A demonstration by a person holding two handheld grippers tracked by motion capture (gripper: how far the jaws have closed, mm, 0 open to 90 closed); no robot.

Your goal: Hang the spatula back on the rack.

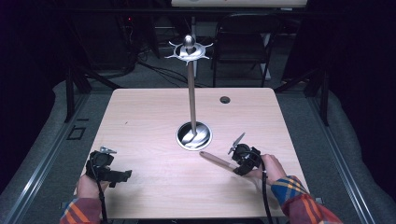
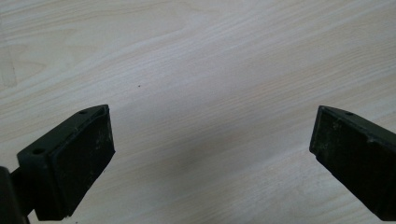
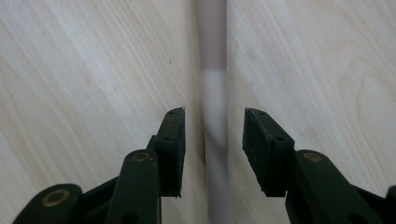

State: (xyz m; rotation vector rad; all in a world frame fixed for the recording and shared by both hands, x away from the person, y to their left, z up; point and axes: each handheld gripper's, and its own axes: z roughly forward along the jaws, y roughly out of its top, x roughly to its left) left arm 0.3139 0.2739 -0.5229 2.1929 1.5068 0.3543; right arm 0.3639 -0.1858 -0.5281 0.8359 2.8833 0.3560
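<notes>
High view: utensil handle (image 1: 215, 161) lies diagonally, pointing toward stand base (image 1: 194, 136).

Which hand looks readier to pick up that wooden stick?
The right hand-held gripper: its open jaws already straddle the wooden stick. The left hand-held gripper is open over bare table.

1. Desk (image 1: 140, 116): pale wood top, small round hole (image 1: 225, 100) near its far edge.
2. Metal stand (image 1: 194, 135): round base on the desk, ahead of the right claw (image 1: 239, 156).
3. Wooden-handled utensil (image 1: 215, 160): lying flat, its handle between that claw's jaws.
</notes>
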